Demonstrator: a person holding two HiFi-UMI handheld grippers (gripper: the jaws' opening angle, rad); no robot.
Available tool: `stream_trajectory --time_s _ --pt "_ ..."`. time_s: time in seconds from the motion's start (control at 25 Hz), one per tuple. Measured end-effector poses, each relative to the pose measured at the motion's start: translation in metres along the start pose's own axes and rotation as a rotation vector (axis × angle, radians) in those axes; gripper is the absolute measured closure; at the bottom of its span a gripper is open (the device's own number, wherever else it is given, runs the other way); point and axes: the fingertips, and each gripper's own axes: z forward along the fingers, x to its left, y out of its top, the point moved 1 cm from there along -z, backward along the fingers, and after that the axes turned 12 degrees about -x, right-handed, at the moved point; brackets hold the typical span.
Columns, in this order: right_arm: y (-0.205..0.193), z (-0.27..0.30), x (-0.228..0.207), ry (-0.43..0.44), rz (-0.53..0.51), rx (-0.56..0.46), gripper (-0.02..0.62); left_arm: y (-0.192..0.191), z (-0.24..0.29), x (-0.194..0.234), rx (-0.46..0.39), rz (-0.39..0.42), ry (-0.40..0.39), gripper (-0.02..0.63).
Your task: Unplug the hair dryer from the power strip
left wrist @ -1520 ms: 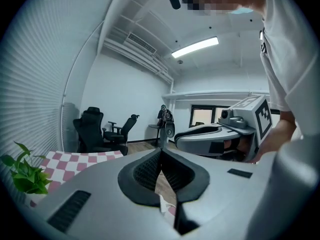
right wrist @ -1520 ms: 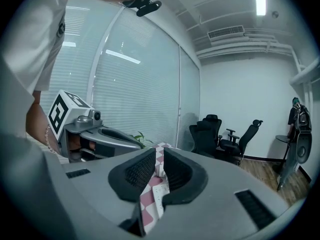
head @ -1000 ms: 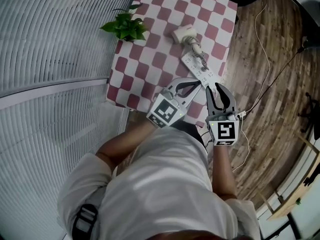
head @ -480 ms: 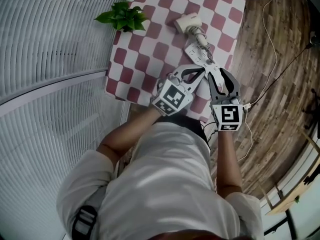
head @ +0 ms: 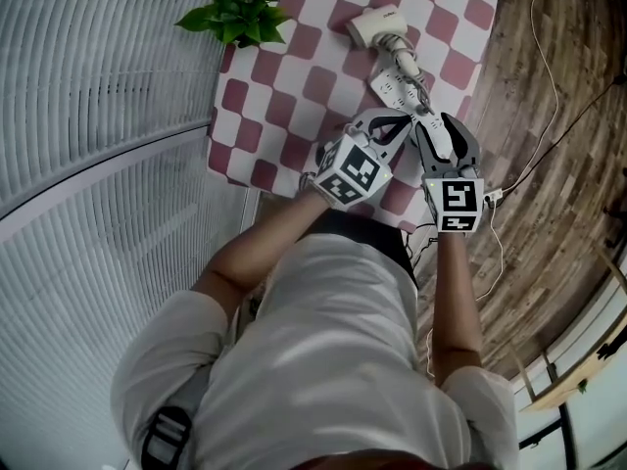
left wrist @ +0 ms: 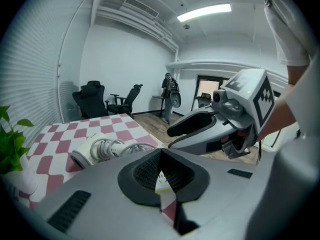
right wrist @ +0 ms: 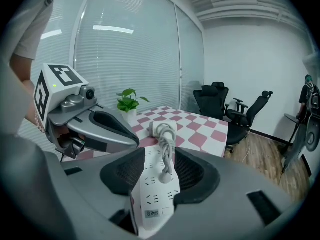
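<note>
Since the plug hasn't come out of the power strip [head: 392,84] yet, this one's really all about setup. From the head view both tools hang over the strip's near end on the checkered cloth [head: 294,86], left gripper [head: 400,120] and right gripper [head: 438,130] side by side, with the hair dryer [head: 374,25] lying just past the strip's far end. Left gripper view next: its tongs are pressed together with nothing caught in them, and the dryer shows beyond the strip. Right gripper view is the useful one: those tongs are spreading wide, the strip runs up the gap between them with the pads not touching it, and the round plug [right wrist: 164,173] sits in one of the strip's sockets, its cord [right wrist: 165,144] running to the dryer. Best bet, probably: the left one pins the strip flat near its close end while the right closes on the plug body, not the cord, and pulls straight out so the strip doesn't lift. Only container around is a white pot [right wrist: 129,116] well off to the strip's left, holding a leafy green plant [right wrist: 129,98].
</note>
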Motion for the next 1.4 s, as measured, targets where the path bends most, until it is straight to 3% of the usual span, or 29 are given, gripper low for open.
stream_trajectory --time_s 0.56,1.12,1.4 --pt "-0.052 0.034 -0.012 0.018 0.005 0.116 0.42 -0.056 0.033 0.013 0.152 0.028 -0.02 0.577" --pt "-0.077 0.049 -0.014 0.033 -0.007 0.165 0.422 -0.082 0.049 0.016 0.243 0.058 -0.023 0.577" --pt "-0.081 0.049 -0.013 0.032 -0.071 0.166 0.463 -0.084 0.051 0.016 0.289 0.06 -0.037 0.577"
